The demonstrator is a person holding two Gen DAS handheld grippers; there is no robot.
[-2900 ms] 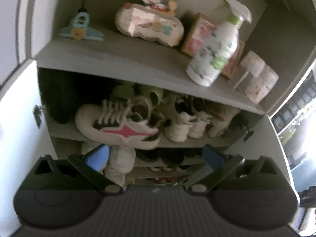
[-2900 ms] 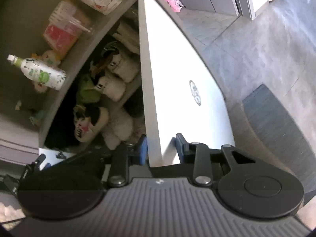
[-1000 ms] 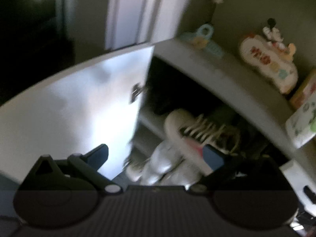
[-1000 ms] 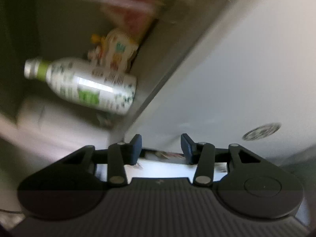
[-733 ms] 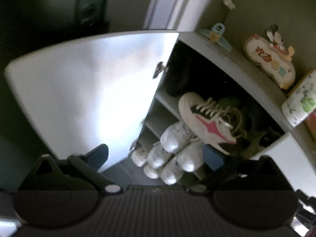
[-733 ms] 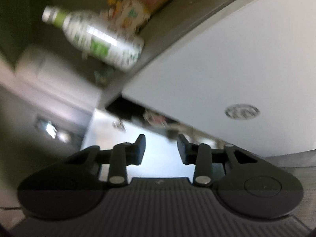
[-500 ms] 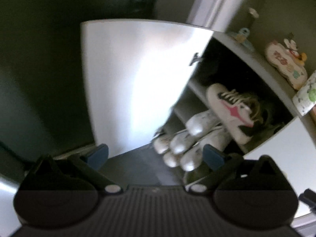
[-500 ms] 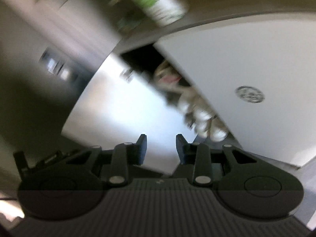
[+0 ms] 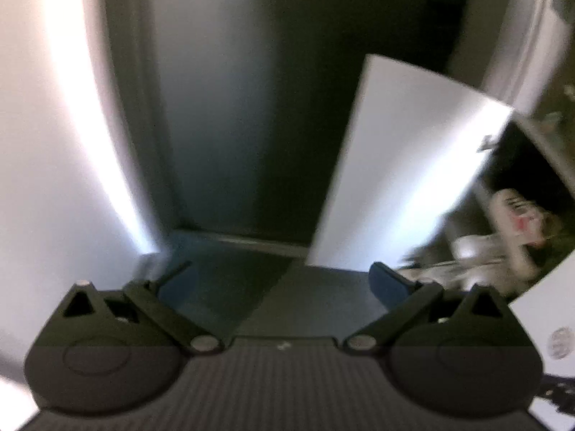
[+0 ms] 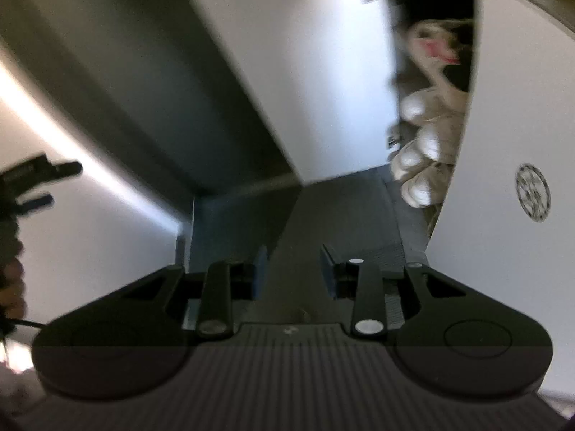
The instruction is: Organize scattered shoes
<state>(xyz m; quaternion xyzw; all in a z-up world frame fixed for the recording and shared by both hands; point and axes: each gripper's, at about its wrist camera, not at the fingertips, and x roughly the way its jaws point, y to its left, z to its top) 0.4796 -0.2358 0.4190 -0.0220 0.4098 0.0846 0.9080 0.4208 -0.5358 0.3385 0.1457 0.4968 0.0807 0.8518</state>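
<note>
While both cabinet doors [image 10: 323,72] stand ajar, shoes [image 10: 420,154] show between

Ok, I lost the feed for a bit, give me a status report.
Left hand-held gripper open, empty. Right hand-held gripper partly open, jaws just closing, nothing between them. Shoes on cabinet shelves. Both cabinet doors ajar. Floor mat below, no loose shoes visible.

Home entryway: shoe cabinet [image 10: 435,82] beside dark doorway [image 9: 230,107].
</note>
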